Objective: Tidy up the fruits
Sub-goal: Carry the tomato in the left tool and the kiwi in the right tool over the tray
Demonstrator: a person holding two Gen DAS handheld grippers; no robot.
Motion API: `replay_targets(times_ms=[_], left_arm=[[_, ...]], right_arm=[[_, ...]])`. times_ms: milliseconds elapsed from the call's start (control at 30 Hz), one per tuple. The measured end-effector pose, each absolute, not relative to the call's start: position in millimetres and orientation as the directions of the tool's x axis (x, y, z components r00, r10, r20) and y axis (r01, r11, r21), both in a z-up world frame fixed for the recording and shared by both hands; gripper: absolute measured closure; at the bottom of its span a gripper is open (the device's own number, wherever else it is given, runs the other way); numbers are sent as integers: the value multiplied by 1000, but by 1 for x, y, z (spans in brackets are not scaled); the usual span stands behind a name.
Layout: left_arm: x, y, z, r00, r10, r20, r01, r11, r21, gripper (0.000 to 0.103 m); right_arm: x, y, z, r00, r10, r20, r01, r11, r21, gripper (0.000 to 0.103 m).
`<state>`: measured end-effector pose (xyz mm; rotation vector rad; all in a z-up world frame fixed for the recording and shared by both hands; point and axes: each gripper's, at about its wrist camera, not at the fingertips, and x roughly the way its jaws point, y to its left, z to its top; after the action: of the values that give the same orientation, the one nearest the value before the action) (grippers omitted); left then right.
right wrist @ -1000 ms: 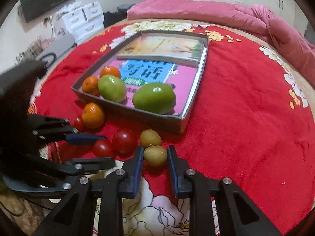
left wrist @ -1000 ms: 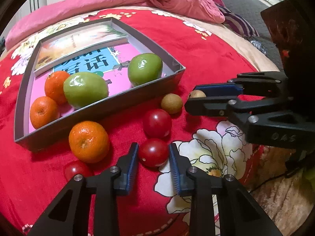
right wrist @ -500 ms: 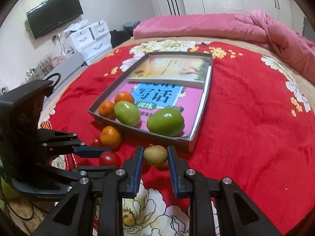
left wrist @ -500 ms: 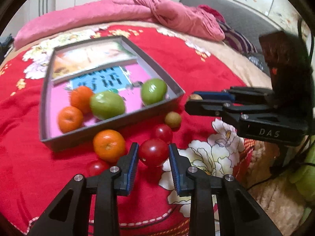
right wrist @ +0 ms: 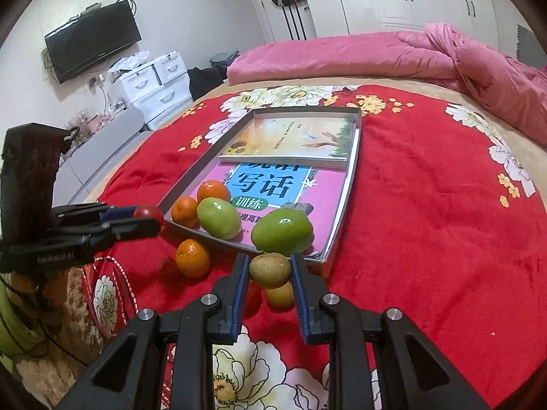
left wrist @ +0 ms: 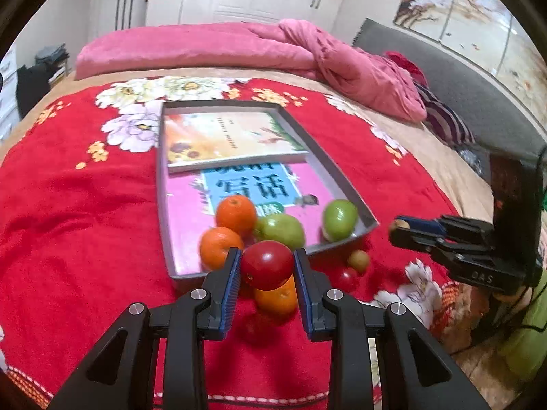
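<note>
Both grippers are now sitting higher than a second ago, each carrying its fruit up off the red floral blanket (left wrist: pixel 85 212). The left gripper (left wrist: pixel 266 266) is clamping a red tomato (left wrist: pixel 267 264) between its blue pads, holding it in the air just short of the near wall of the grey tray (left wrist: pixel 162 205). That tomato is hiding most of a loose mandarin (left wrist: pixel 277 299) lying on the blanket below it. The right gripper (right wrist: pixel 270 270) is squeezing a brown kiwi (right wrist: pixel 270 270) in the same way, and a second yellowish-brown fruit (right wrist: pixel 281 294) is peeking out beneath it, too covered to name.

Inside the tray, two mandarins (left wrist: pixel 236 214) and two green fruits (left wrist: pixel 281 229) are resting on a pink book (right wrist: pixel 273 188), with a second book (right wrist: pixel 290 138) lying at the far end. Another small tomato (left wrist: pixel 347 276) and a small brownish fruit (left wrist: pixel 359 260) are sitting on the blanket outside the tray's near corner, both blurred. In the left wrist view the right gripper's load is showing only as a sliver at its tips.
</note>
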<state>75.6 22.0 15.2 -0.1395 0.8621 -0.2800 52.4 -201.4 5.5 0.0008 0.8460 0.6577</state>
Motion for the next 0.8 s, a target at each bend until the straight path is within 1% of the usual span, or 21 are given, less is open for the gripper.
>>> replay_targets(times_ms=[367,800], left_arm=[[92,46,14,656,-220,-722,108,974,-198,72],[124,50,-4,639,-179,-748,62,981,-183,71]], right_arm=[[58,-205,7,500,532,-683,-517,816,257,78],[64,-202,4,509,517,-688,-503,828,249,78]])
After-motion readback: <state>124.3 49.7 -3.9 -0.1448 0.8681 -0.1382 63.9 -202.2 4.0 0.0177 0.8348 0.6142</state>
